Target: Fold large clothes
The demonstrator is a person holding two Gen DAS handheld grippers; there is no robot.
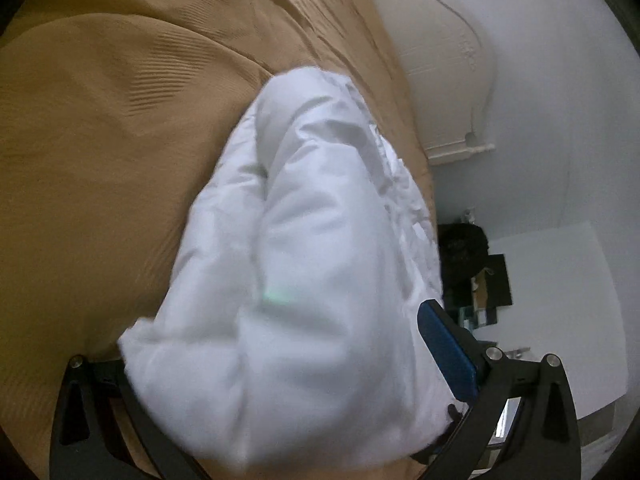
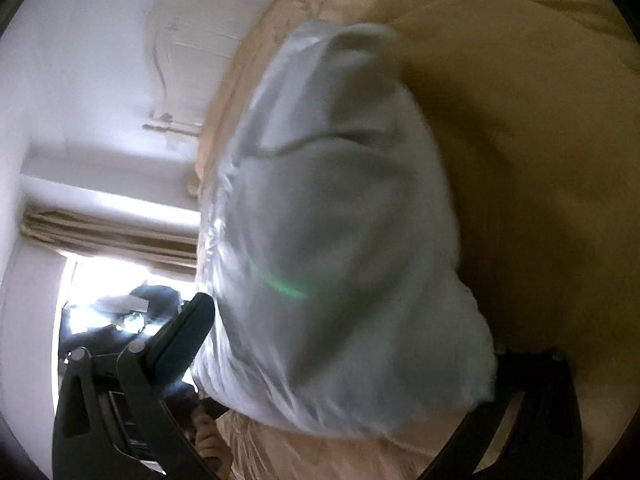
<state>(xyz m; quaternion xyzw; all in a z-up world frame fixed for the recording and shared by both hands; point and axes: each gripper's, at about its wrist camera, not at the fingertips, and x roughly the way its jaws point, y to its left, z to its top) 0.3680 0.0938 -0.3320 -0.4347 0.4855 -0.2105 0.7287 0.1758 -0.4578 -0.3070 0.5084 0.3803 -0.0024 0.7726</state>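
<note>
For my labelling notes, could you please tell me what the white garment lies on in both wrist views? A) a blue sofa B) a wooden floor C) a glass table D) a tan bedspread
D: the white garment is bunched between the fingers of each hand-held gripper, and tan bedspread fills the area behind and beside it in both views.

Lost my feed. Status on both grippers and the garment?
Left gripper and right gripper both shut on puffy white padded garment, bunched over tan ribbed bedspread. Nothing in the way.
</note>
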